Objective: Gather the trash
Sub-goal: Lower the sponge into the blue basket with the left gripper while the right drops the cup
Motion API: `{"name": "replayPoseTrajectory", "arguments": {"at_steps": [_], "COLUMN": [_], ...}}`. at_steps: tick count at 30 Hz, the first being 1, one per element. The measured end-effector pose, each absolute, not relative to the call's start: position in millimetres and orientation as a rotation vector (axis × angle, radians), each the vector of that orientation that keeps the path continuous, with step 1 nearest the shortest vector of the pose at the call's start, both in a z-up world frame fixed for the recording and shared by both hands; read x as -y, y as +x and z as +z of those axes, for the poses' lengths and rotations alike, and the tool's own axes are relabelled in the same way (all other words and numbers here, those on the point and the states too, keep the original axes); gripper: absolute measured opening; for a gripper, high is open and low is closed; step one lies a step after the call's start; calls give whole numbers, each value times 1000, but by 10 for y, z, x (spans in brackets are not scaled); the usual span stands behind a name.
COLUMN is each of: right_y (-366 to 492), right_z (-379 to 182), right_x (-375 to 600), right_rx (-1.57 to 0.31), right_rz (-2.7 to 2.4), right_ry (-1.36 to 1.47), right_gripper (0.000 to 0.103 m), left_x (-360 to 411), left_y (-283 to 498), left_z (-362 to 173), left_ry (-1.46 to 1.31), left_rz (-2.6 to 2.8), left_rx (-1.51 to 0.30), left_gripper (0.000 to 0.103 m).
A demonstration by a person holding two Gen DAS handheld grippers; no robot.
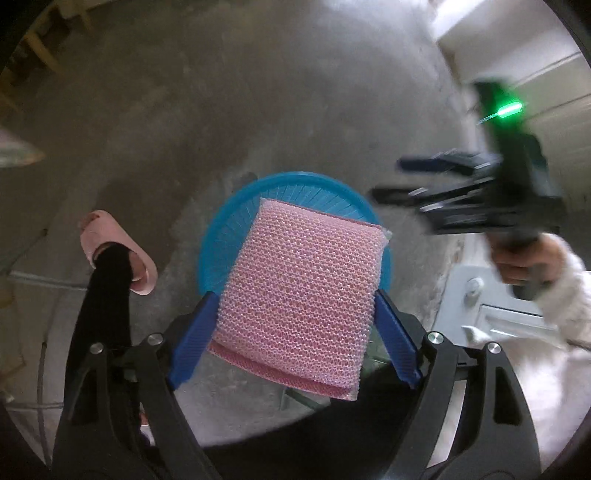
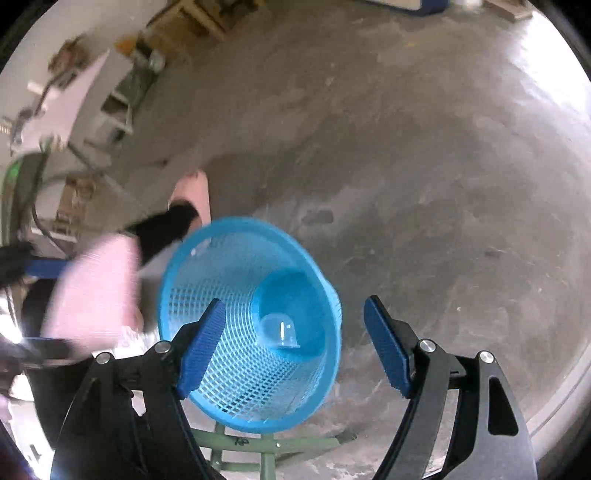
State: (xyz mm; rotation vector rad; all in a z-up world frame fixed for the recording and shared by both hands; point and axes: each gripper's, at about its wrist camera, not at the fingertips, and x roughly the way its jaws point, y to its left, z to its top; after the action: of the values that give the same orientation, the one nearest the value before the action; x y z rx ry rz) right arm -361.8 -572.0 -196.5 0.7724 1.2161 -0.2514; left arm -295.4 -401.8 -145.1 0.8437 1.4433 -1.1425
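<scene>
My left gripper is shut on a pink mesh scouring sponge, the blue pad tips touching its two sides. It hangs just above a blue mesh basket. From the right wrist, that sponge is a pink blur left of the basket's rim. A clear plastic cup lies at the basket's bottom. My right gripper is open over the basket with nothing between its pads. In the left wrist view the right gripper is off to the right, blurred, in a hand with a white fuzzy sleeve.
A person's foot in a pink slipper stands left of the basket on the grey concrete floor. A green frame shows under the basket. A white cabinet is on the right, and wooden furniture stands far back.
</scene>
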Motion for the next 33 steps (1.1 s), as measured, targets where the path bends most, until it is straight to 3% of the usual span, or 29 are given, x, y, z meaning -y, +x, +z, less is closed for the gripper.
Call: {"name": "replayPoseTrajectory", "arguments": {"at_steps": [3, 8, 17, 26, 29, 33], "right_y": [-3648, -3729, -3665, -3246, -2961, -2527], "right_z": [-1960, -1871, -1782, -1026, -684, -292], "right_x": [5745, 5758, 5683, 5451, 5289, 4967], "right_rx": [-1195, -1187, -1182, -1025, -957, -883], "right_rz": [-263, -252, -246, -123, -34, 112], "right_ry": [784, 793, 784, 737, 685, 610], "right_gripper": [75, 75, 75, 75, 75, 75], "left_x": [4209, 4250, 4268, 3776, 3092, 2004], "left_y": [-3003, -2986, -2894, -2951, -2664, -2048], "left_z": [-1933, -2294, -1981, -160, 706, 1228], "left_ry": [976, 1069, 972, 640, 429, 233], "left_rz": [-1076, -1017, -1013, -1190, -1085, -751], "left_rx": [-1474, -1479, -1448, -1194, -1026, -913], "left_gripper": [82, 83, 84, 84, 84, 84]}}
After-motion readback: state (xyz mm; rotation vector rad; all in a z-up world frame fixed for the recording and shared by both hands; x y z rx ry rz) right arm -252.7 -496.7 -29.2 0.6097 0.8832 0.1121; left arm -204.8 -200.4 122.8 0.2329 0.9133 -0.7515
